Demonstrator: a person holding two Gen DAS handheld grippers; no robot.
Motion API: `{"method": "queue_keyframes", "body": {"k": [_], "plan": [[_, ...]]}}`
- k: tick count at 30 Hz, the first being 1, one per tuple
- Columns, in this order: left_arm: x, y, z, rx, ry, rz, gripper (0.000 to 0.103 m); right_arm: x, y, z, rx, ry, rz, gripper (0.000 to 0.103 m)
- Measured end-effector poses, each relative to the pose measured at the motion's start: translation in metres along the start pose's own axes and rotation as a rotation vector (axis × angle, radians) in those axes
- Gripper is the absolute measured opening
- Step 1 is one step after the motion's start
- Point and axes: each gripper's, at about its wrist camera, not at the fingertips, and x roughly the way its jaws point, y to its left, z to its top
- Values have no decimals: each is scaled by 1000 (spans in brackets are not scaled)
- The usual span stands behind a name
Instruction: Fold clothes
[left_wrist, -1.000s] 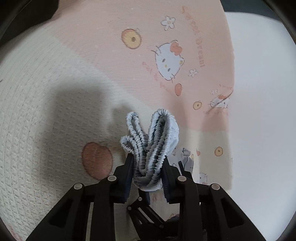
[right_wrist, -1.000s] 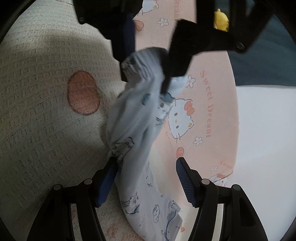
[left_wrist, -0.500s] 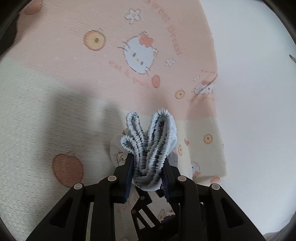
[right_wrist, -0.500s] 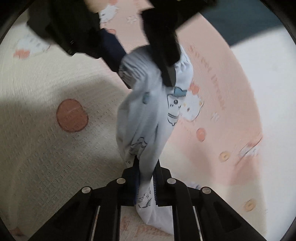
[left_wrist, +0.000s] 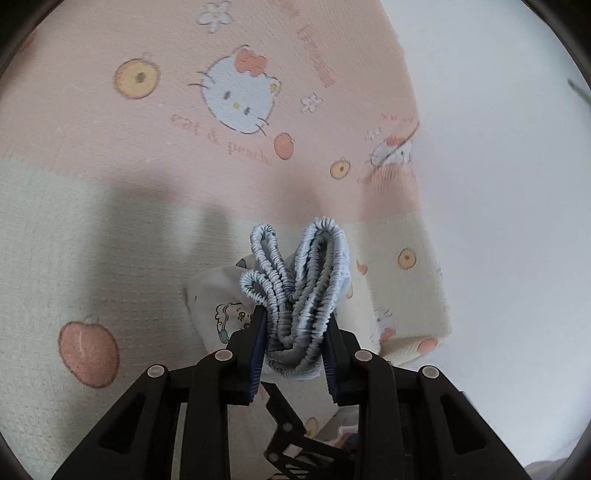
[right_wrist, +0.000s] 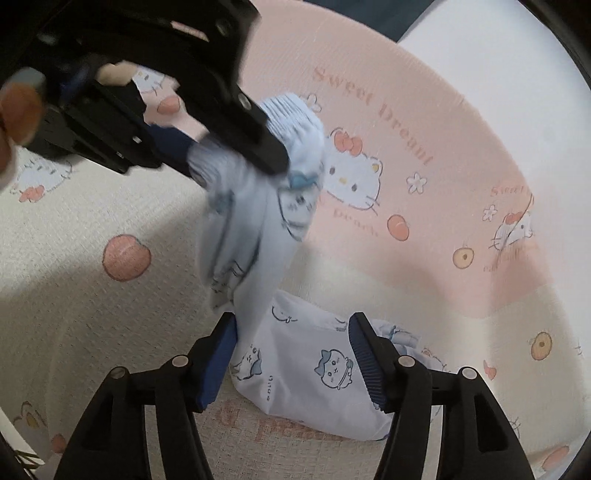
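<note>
Shorts (right_wrist: 258, 236), pale blue, printed: hanging above the blanket (right_wrist: 424, 122), waistband bunch clamped in left hand-held gripper (left_wrist: 295, 332); long axis drops toward right hand-held gripper (right_wrist: 291, 354), jaws opening, cloth between them unpinched.

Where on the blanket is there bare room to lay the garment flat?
Free: the cream stretch of the blanket left of the hanging garment, around the big peach print, and the pink band beyond. Crowded: between the right tongs, where its lower end bunches; the left tongs hold the waistband.
</note>
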Motion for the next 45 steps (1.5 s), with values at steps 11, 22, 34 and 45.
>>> {"method": "queue_keyframes", "body": {"k": [11,22,34,45], "plan": [[39,-26,4,62,99,-11,24,-21,-65,-2,246,-15,162,62],[17,-10,7,54,46,130,24,4,-133,-54,609,132,235,62],[-29,73,-15,-72,51,306,25,30,-150,-89,774,241,285,62],[-25,112,-34,-164,93,352,25,41,-144,-107,728,329,192,62]]}}
